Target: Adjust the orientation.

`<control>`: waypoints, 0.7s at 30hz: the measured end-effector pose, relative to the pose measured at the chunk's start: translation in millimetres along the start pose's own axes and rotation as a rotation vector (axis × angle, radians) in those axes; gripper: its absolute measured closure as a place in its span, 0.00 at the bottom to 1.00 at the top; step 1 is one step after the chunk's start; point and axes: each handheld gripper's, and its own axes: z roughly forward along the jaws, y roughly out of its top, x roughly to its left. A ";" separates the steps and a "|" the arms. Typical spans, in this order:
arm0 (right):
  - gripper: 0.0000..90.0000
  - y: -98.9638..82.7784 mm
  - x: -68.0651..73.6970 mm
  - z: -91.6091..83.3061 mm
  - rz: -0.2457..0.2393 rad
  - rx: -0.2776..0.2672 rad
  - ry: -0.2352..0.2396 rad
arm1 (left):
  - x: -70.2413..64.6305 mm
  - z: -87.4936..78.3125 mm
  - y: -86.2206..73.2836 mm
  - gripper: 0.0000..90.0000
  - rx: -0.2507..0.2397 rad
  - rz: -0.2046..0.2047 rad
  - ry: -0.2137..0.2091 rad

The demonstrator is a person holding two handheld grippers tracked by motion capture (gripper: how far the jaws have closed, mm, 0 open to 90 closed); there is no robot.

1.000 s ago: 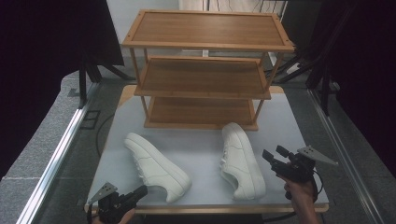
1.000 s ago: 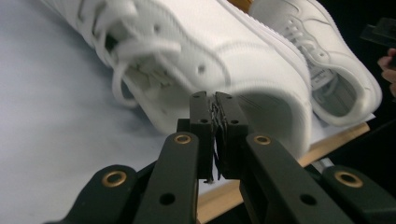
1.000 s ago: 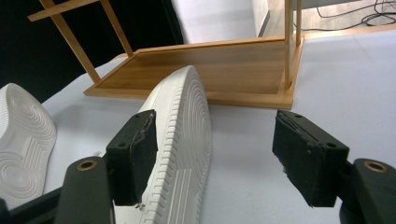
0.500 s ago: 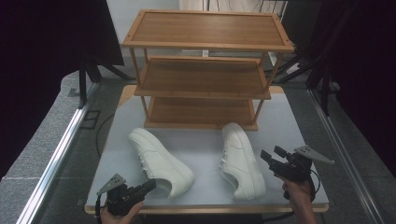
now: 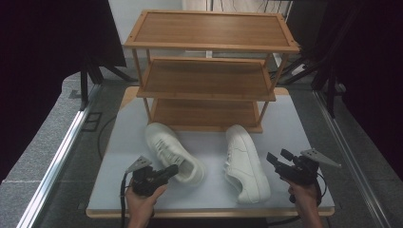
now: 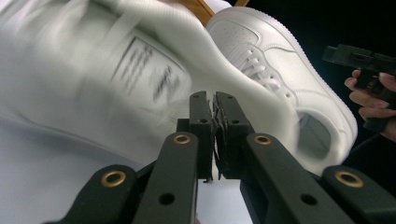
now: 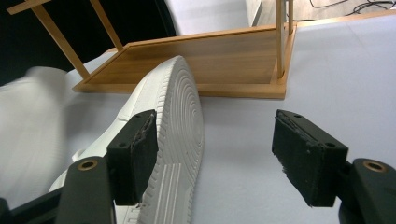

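- Left gripper [image 5: 166, 172] has its jaws pressed together, apparently pinching the heel collar of the left white sneaker [image 5: 172, 151]; the contact itself is blurred.
- Right gripper [image 5: 277, 159] is spread wide, holding nothing, just right of the right white sneaker [image 5: 244, 161].
- Both shoes sit mid-table, toes toward the far wooden shoe rack [image 5: 209, 71], the left one angled.
- They look light, with stiff soles and soft uppers, so I'd grab the heel collar.

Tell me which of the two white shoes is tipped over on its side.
The right-hand shoe, near the right gripper. It lies on its side, its ribbed sole facing that gripper. The other shoe, by the left gripper, shows its opening upward.
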 end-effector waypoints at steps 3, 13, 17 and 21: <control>0.35 -0.4 -0.9 -0.4 -0.002 0.002 -0.001 | -1.9 19.1 5.4 0.95 0.034 0.001 0.005; 0.35 -0.1 -3.3 -1.8 0.010 -0.004 -0.009 | -18.0 36.6 20.8 0.95 0.022 0.033 0.004; 0.35 -0.3 -0.1 -0.2 -0.001 0.001 -0.003 | -21.6 53.7 27.0 0.96 0.066 0.053 0.029; 0.35 -0.8 1.9 1.1 -0.010 0.007 0.000 | -20.3 67.6 22.6 0.97 0.126 0.069 0.058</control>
